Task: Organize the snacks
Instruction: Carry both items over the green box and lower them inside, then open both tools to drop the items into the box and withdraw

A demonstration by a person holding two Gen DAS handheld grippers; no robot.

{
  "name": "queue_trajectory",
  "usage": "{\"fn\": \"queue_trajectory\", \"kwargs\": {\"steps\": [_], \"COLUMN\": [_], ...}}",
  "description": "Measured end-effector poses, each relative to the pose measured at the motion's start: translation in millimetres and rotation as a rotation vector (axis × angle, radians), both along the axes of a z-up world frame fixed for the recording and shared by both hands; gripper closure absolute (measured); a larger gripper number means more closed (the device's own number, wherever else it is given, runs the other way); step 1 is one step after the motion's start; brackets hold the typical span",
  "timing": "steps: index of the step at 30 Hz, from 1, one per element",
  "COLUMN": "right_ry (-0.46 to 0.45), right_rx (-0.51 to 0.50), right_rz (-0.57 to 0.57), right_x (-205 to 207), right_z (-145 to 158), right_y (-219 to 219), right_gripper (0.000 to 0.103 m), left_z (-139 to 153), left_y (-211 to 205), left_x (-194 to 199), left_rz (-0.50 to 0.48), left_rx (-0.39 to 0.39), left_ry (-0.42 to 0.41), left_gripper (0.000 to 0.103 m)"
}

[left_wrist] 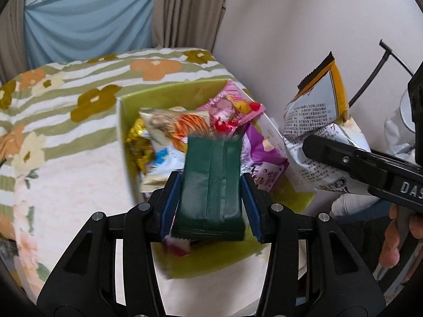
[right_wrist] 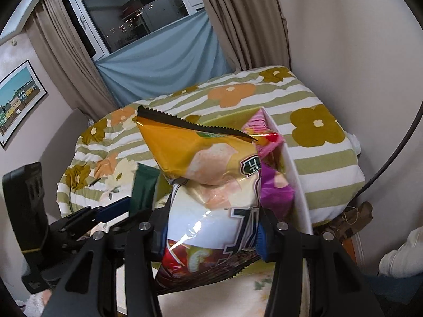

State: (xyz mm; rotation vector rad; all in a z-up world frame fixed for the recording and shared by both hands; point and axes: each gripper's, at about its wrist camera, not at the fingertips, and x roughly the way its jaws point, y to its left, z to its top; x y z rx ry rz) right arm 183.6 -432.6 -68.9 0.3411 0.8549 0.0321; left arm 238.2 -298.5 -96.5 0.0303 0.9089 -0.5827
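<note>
My left gripper is shut on a dark green snack packet and holds it over the green box, which holds several snacks: a pink packet, a purple packet, an orange-and-white bag. My right gripper is shut on a yellow-and-white chip bag, held upright beside the box's right side; the bag also shows in the left wrist view. The green packet shows at left in the right wrist view.
The box sits on a bed with a flowered, green-striped blanket. A white wall stands close on the right, curtains and a window behind. A black curved rod stands at right.
</note>
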Motion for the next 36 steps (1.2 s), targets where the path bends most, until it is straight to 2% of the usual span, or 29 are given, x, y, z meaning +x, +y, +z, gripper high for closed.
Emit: {"fn": "queue_trajectory", "kwargs": {"steps": [2, 3, 4, 6, 7, 13, 24, 26, 27, 28, 29, 33, 36], "right_ry": [0.01, 0.015, 0.018, 0.025, 0.028, 0.033, 0.036, 0.042, 0.053, 0.059, 0.058, 0.048, 0.048], "right_rx": [0.0, 0.0, 0.003, 0.008, 0.011, 0.047, 0.078, 0.101, 0.104, 0.102, 0.099, 0.071, 0.042], "right_rz": [0.018, 0.028, 0.035, 0.052, 0.06, 0.111, 0.149, 0.146, 0.137, 0.129, 0.122, 0.111, 0.102], "right_x": [3, 3, 4, 4, 3, 4, 21, 27, 31, 32, 32, 22, 14], "right_z": [-5, -8, -10, -13, -14, -20, -25, -31, -36, -40, -43, -48, -48], "right_y": [-8, -12, -15, -20, -22, -26, -9, -6, -4, -2, -1, 3, 6], "right_gripper": [0.058, 0.058, 0.058, 0.058, 0.058, 0.058, 0.056, 0.05, 0.037, 0.018, 0.011, 0.003, 0.003], "left_z": [-9, -15, -20, -27, -27, -19, -6, -8, -9, -11, -12, -17, -17], "left_y": [-7, -12, -12, -12, -8, 22, 67, 72, 74, 77, 79, 87, 91], "left_x": [1, 2, 4, 4, 2, -5, -19, -23, -25, -27, -29, -39, -44], "left_rz": [0.027, 0.048, 0.063, 0.105, 0.121, 0.198, 0.326, 0.341, 0.348, 0.356, 0.361, 0.367, 0.356], "left_rx": [-0.003, 0.012, 0.029, 0.051, 0.046, 0.1, 0.102, 0.115, 0.125, 0.136, 0.141, 0.142, 0.141], "left_ry": [0.009, 0.018, 0.027, 0.04, 0.034, 0.005, 0.014, 0.021, 0.025, 0.03, 0.034, 0.044, 0.048], "left_gripper": [0.06, 0.054, 0.035, 0.01, 0.007, 0.006, 0.006, 0.006, 0.006, 0.006, 0.006, 0.006, 0.006]}}
